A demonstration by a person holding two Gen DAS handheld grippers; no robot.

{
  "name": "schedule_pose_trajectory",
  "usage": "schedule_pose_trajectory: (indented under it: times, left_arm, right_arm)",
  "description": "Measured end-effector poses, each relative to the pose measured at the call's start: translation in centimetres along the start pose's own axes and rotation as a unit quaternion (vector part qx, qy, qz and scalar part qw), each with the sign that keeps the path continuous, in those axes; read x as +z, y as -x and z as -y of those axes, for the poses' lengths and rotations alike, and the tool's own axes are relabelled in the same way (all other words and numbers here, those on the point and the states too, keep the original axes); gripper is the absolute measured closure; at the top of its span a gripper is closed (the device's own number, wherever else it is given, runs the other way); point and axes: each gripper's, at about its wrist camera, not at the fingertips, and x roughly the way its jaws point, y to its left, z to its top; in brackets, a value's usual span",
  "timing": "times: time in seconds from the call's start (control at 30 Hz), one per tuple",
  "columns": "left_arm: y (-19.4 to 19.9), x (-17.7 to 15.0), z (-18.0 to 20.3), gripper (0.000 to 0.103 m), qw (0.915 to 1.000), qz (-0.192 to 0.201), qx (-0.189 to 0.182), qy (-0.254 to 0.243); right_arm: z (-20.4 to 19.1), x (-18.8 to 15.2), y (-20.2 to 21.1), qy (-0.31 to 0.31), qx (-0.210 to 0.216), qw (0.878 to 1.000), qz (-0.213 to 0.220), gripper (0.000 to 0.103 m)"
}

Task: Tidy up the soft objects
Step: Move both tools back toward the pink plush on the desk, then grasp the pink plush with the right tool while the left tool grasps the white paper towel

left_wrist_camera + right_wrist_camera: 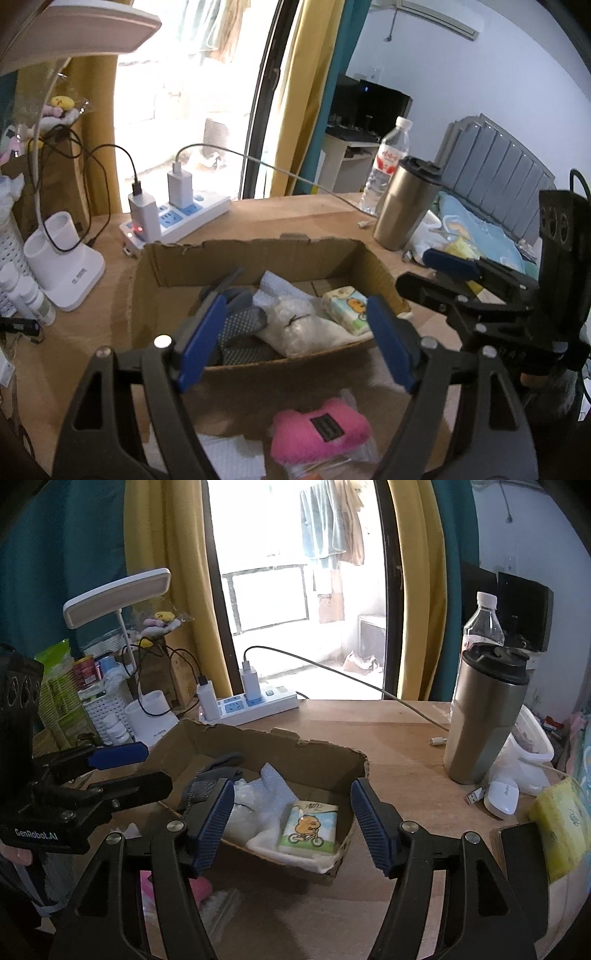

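Near the box (pixel 258 254), left gripper (pixel 295 343) spread, empty — drop squarely over pink plush (pixel 319 432), pinch mid-body; right gripper (pixel 291 819) also spread.

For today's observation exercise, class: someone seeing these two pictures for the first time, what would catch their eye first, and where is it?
The torn cardboard box in the middle of the wooden desk draws the eye, with a cartoon tissue pack, a gray glove and bubble wrap inside. Nearer the camera, outside the box, lies a bright pink plush. Both pairs of open tongs, left and right, frame the box, holding nothing.
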Motion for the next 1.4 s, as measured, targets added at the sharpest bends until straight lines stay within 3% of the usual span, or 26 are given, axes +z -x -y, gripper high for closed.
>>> schedule_pose_trajectory:
  times: [0.67,1.4]
  left_arm:
    - [4.0,-2.3,-2.3,0.021,0.9994,0.022,0.009,0.025]
    - [6.3,-7.2,-7.7,0.021,0.9964,0.014,0.04,0.074]
  right_arm:
    - [-3.5,-1.1,1.4,0.013,-0.004,1.0,-0.004,0.029]
    - [-9.1,-4.1,-0.8,0.043,0.019,0.998,-0.053,0.028]
